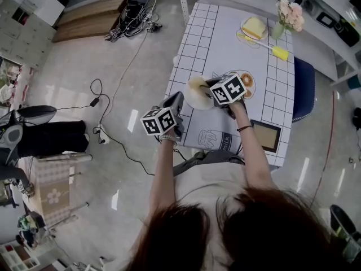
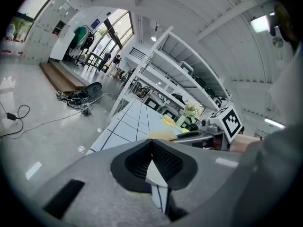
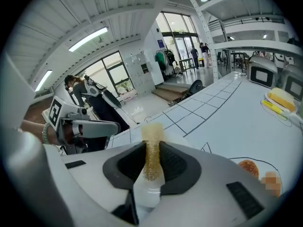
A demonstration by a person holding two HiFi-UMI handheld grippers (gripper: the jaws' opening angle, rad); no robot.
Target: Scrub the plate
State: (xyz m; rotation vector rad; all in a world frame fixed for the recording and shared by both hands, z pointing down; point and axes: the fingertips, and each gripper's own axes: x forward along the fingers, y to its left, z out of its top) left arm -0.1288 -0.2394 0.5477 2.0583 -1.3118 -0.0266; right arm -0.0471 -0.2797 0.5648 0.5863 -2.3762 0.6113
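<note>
In the head view, the right gripper is clamped on the rim of a cream-coloured plate. The plate juts out to that gripper's left, over the near left corner of the white gridded table. The left gripper hangs just beside the plate on its other side, a little nearer the person, with its tips pointing at the plate. Whether those tips touch it cannot be told from here. Well beyond the right gripper, at the table's far end, lie a yellow brush and a bunch of flowers.

In the left gripper view, the left gripper has its 2 jaws drawn together at the tips, with nothing between them. Only the table's grid lines show through the narrow gap further back. Just past the tips is the pale edge of the plate, and right of it the right gripper with its marker cube.

In the right gripper view, the right gripper pinches the plate edge-on. Its 2 pads press on either face, and the speckled yellowish rim rises above the tips. To its left the left gripper lies near, its jaws pointing towards the plate. The table stretches away ahead and to the right.
</note>
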